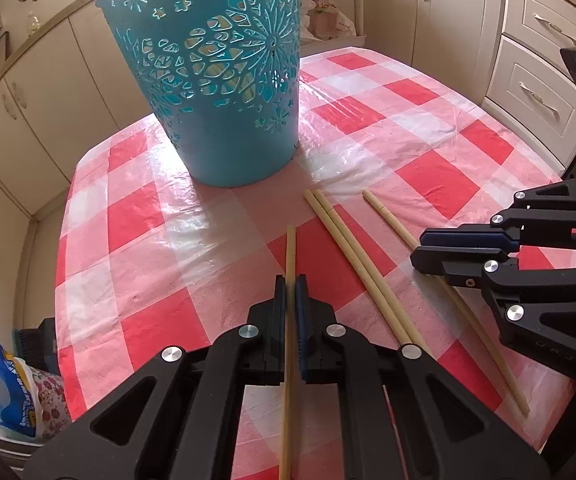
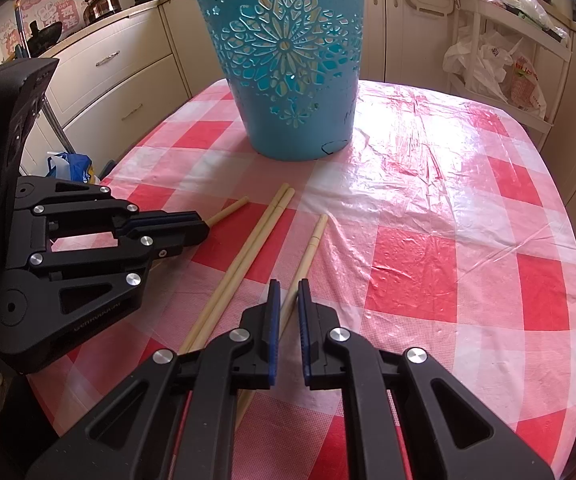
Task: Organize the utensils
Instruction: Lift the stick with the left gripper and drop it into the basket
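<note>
Left wrist view: left tongs clenched on one chopstick; lift tip-first toward basket at twelve o'clock (right tongs nearly closed, grip unclear).

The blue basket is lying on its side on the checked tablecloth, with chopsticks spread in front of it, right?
Not quite: the blue basket stands upright on the checked tablecloth, as the right wrist view shows. The chopsticks do lie spread in front of it.
</note>
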Available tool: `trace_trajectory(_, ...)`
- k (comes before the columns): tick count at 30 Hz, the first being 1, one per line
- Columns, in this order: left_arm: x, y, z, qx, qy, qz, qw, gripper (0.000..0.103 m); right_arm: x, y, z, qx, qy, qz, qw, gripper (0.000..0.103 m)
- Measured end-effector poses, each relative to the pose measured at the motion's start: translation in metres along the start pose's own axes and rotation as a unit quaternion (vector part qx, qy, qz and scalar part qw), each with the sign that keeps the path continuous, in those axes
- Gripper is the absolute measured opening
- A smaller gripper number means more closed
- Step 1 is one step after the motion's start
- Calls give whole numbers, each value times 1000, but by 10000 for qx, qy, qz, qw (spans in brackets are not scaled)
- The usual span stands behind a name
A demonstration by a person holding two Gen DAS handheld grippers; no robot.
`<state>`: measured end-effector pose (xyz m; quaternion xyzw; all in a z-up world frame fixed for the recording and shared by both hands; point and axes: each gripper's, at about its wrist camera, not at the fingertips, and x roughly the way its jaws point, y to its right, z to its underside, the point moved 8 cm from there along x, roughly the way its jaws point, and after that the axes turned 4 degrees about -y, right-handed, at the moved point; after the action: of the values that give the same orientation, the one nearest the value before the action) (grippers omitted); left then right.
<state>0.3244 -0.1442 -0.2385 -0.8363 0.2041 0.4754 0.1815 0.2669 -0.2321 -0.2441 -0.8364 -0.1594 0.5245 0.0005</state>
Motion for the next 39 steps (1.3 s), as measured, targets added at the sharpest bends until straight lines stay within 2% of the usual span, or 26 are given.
trace_trajectory(6,-6,1,-1,-41,85,44,9999,4,0,0,0,5,-1,-8,10000,10)
trace_trajectory(8,-14,-2,-4,-167,199,172,9995,4,0,-1,0,4,-2,-6,10000,10)
trace_trajectory(11,-38,-18,-15,-533,561,576,9953,4,0,-1,0,1,-2,-3,10000,10)
trace_trajectory(13,-63,-35,-26,-794,911,789,9895,4,0,-1,0,-6,-2,5,10000,10)
trace_trajectory(16,-100,-57,-43,-1049,1383,921,9805,4,0,0,0,-10,-1,14,10000,10)
trace_trajectory(23,-158,-87,-96,-1202,2321,950,9605,4,0,1,0,-20,-2,28,10000,10)
trace_trajectory(29,-185,-91,-169,-1190,3209,980,9345,4,0,0,0,-32,-4,43,10000,10)
trace_trajectory(30,-187,-92,-185,-1190,3421,961,9271,4,0,0,0,-28,-4,39,10000,10)
trace_trajectory(32,-186,-94,-211,-1167,3680,891,9182,4,0,-1,0,-20,-4,31,10000,10)
trace_trajectory(35,-171,-100,-241,-1271,3811,732,9128,4,0,-2,1,-41,-5,61,10000,10)
trace_trajectory(39,-143,-100,-255,-1428,3702,608,9159,4,0,-6,1,-136,-9,122,9998,14)
